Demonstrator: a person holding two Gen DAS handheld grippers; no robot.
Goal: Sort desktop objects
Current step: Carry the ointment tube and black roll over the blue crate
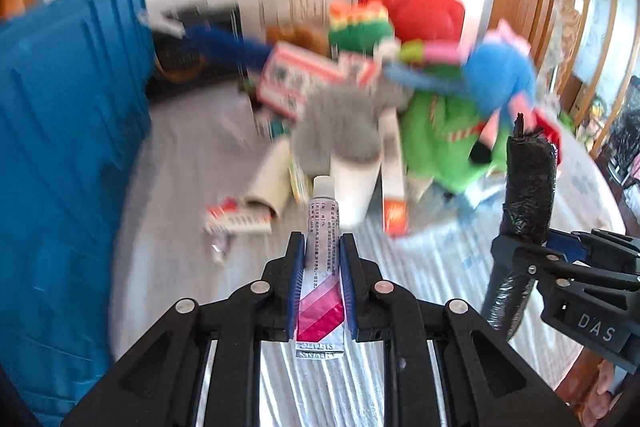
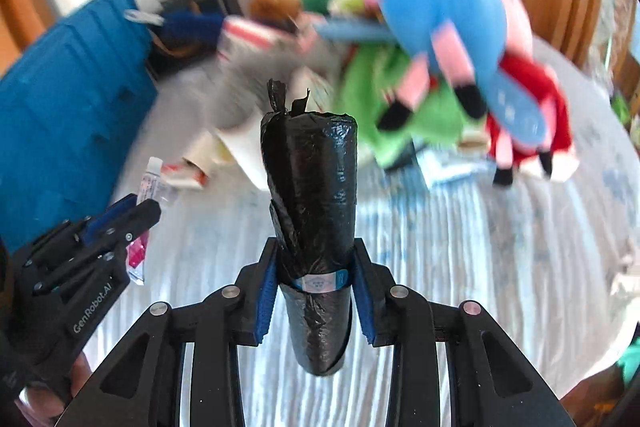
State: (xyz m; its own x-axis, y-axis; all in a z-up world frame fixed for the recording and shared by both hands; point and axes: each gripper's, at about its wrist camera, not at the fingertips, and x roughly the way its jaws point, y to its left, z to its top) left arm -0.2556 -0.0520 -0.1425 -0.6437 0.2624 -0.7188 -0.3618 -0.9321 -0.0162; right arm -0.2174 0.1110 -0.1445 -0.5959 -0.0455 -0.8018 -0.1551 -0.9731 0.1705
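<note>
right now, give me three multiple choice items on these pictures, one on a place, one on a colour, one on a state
1. Where is the blue bin in the left wrist view?
A. at the left edge
B. at the right edge
C. under the toys

2. What colour are the stripes at the tube's lower end?
A. green
B. pink and red
C. yellow

3. What is the right claw doing?
A. hanging open with nothing in it
B. gripping a roll of black bags
C. gripping a plush toy

Answers:
1 A, the bin fills the left side, away from the pile of plush toys.
2 B, pink and red bands show between the left claw's pads.
3 B, the pads press on the roll at its paper band.
</note>
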